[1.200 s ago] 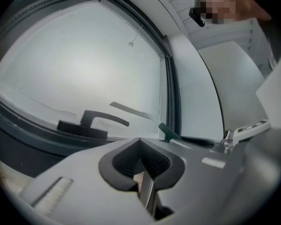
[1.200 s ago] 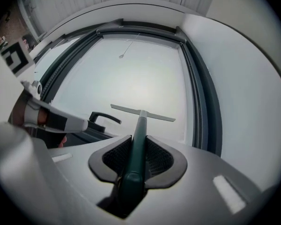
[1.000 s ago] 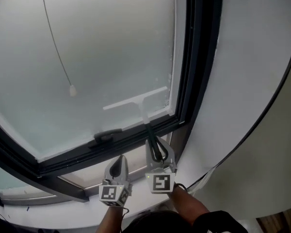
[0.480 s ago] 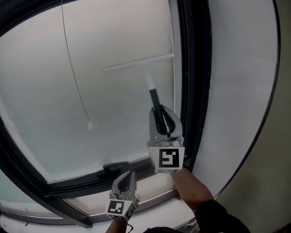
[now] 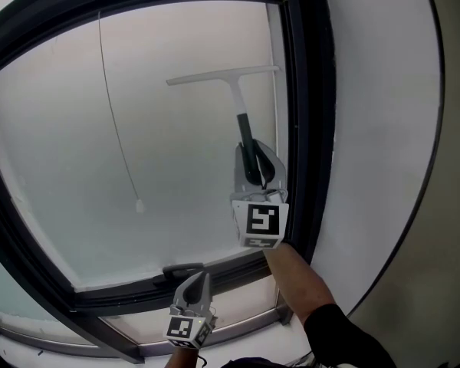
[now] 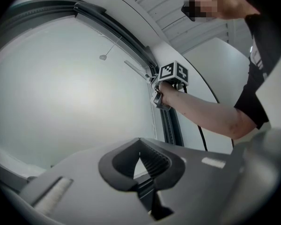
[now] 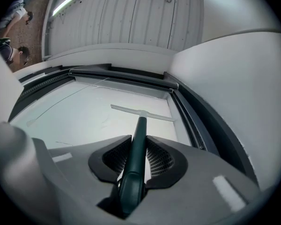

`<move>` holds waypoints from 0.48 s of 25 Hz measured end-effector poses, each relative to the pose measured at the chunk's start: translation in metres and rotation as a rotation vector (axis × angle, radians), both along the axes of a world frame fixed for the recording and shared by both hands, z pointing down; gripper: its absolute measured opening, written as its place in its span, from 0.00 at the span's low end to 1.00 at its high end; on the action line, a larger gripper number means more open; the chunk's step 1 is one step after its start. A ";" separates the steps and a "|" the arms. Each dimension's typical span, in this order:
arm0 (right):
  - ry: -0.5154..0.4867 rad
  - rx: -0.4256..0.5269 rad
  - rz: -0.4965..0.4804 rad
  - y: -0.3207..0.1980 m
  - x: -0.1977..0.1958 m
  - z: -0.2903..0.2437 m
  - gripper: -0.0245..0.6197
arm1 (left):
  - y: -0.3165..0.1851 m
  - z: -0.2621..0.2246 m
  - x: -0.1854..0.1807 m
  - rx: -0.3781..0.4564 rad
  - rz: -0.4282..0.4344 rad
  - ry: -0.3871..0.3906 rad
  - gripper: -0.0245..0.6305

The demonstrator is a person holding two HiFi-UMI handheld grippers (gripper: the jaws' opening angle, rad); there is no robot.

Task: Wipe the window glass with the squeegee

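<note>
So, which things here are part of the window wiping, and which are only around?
In the job:
- white-bladed squeegee with dark green handle
- right gripper, shut on its handle
- frosted window glass

Only around:
- thin cord with small white knob
- dark latch handle below the glass
- left gripper, shut and empty

The squeegee point(image 5: 224, 75), between the right tongs point(image 5: 253, 167), lies high and right on the window glass point(image 5: 69, 152), left tongs point(image 5: 198, 280) below.
</note>
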State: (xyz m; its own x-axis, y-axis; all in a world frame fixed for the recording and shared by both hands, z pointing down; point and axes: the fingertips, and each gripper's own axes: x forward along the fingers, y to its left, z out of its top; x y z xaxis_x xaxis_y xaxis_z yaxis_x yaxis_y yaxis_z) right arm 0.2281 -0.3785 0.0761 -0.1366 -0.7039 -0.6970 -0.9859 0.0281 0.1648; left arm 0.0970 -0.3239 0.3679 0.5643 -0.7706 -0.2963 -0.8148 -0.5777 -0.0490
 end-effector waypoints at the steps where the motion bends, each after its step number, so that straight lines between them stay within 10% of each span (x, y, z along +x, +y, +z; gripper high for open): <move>1: -0.001 0.000 -0.002 -0.002 0.000 0.000 0.19 | 0.000 0.000 0.001 -0.001 0.000 -0.001 0.04; 12: -0.005 0.003 0.010 -0.004 0.000 0.021 0.19 | 0.000 0.010 0.006 -0.035 0.021 0.039 0.04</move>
